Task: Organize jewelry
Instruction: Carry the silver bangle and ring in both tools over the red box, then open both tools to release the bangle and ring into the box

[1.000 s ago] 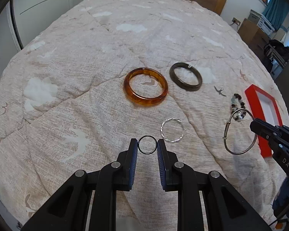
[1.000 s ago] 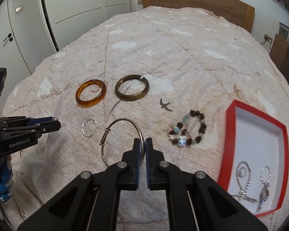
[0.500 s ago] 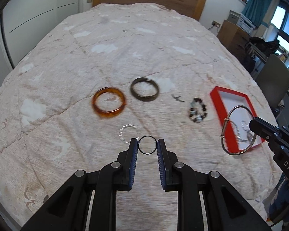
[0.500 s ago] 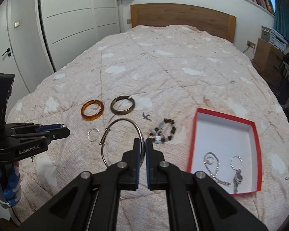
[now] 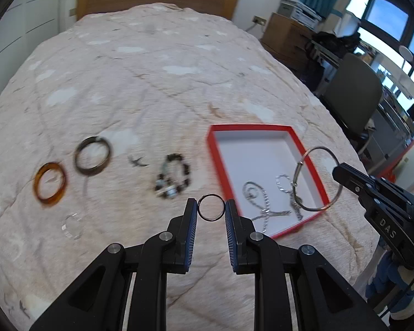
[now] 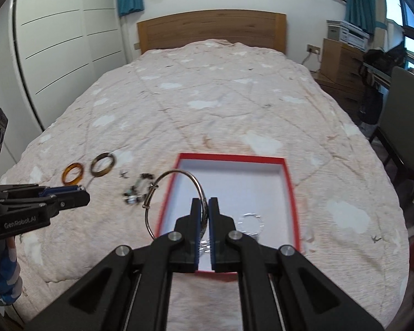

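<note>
The left gripper (image 5: 211, 211) clamps a small dark metal ring (image 5: 211, 207) between narrowly parted pads. The right gripper (image 6: 205, 211), clenched tight, grasps a thin silver wire bangle (image 6: 170, 193) above the red-rimmed white tray (image 6: 262, 160) on the quilted bed (image 6: 220, 104).

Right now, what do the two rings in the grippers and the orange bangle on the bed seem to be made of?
Small ring in the left gripper: thin dark hoop, probably metal; finish unclear. Large bangle in the right gripper: slim silvery wire with a small clasp, likely polished metal. Orange bangle: thick, translucent amber, maybe resin, glass or stone; blurred.
</note>
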`<action>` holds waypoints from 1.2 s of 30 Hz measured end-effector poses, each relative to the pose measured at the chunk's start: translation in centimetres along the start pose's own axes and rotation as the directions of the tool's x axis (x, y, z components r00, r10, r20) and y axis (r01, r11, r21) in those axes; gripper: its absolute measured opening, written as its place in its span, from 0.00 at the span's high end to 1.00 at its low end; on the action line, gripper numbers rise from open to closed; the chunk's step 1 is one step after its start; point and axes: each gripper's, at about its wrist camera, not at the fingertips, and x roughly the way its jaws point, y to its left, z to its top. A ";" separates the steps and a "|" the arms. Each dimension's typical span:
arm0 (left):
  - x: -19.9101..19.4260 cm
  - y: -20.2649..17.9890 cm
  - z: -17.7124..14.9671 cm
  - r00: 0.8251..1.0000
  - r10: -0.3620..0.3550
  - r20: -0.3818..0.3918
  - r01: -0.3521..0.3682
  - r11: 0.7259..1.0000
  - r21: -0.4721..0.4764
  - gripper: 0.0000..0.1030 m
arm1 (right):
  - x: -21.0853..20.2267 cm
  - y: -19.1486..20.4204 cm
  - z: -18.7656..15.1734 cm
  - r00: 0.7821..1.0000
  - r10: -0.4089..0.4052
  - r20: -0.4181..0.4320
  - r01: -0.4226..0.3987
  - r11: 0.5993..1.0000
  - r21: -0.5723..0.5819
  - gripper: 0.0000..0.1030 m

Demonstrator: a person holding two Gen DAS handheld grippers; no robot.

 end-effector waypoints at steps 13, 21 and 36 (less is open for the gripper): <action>10.7 -5.9 3.0 0.992 -0.002 -0.123 0.015 0.994 0.105 0.80 | 8.6 -7.6 -1.3 0.998 -0.010 -0.068 0.020 0.990 0.143 0.95; 15.4 -6.5 3.8 0.987 0.018 -0.159 0.002 0.992 0.128 0.80 | 12.8 -8.8 -1.7 0.987 -0.025 -0.161 0.048 0.989 0.138 0.95; 15.9 -6.0 3.4 0.984 0.042 -0.173 -0.019 0.991 0.131 0.74 | 13.6 -9.1 -2.3 0.975 -0.071 -0.213 0.102 0.985 0.138 0.94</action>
